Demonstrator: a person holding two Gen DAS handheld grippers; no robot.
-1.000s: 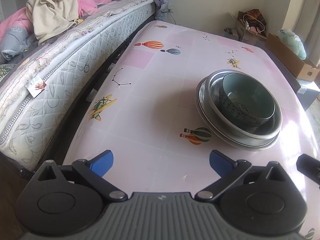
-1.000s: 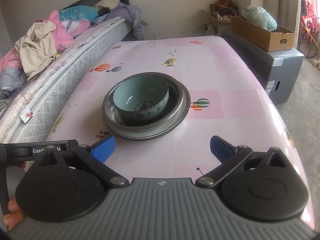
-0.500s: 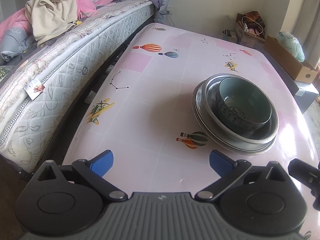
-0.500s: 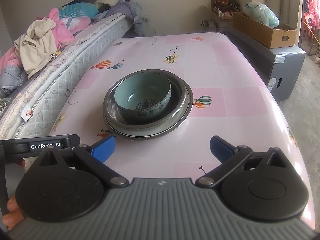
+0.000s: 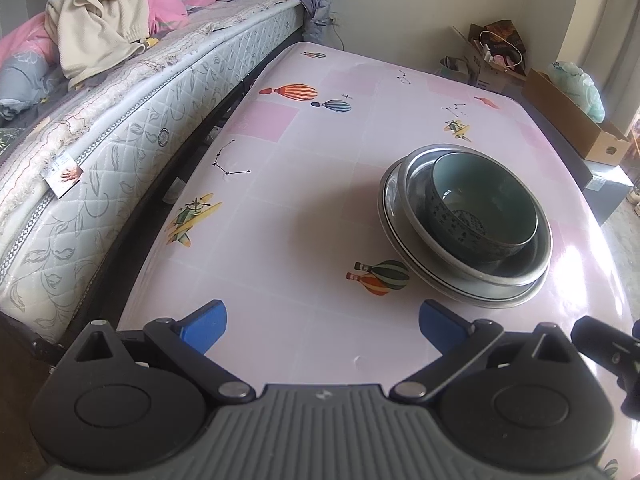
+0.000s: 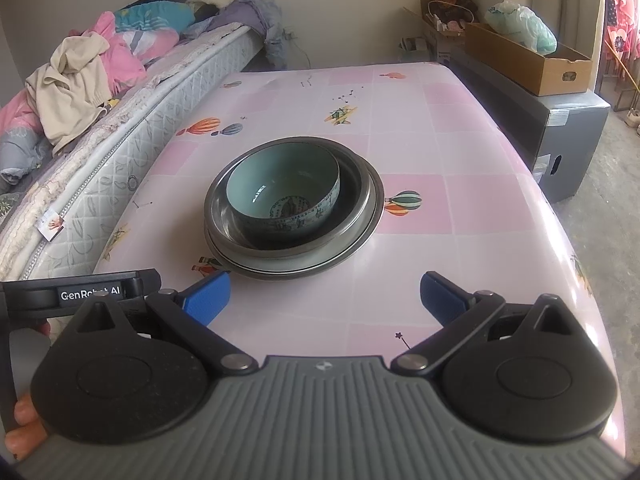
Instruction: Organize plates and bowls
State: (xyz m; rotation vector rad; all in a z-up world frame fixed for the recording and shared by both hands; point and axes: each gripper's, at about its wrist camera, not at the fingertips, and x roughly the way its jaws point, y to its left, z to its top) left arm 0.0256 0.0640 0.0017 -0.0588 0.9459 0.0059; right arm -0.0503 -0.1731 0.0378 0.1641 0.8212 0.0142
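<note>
Item one: a stack of dishes standing on our pink table (image 6: pixel 460 216), roughly at its middle. Lowest in the stack we find a metal plate (image 6: pixel 362 236), upon it a metal bowl (image 6: pixel 356 184), and inside that a teal ceramic bowl (image 6: pixel 280 184) with a dark pattern on its outer wall; the teal bowl sits upright and off-centre within the metal one.

Item two: our left gripper (image 5: pixel 322 326), blue fingers spread wide with nothing between them, hovering over the near table edge; the stack lies ahead and to its right, apart from the fingertips.

Item three: our right gripper (image 6: pixel 326 296), fingers likewise spread and bare, the stack straight ahead, its left fingertip close to the plate's rim.

Item four: a mattress (image 5: pixel 132 128) along the table's left side, heaped with clothes (image 5: pixel 104 20); a cardboard box (image 6: pixel 524 60) on a grey cabinet (image 6: pixel 568 140) to the right
</note>
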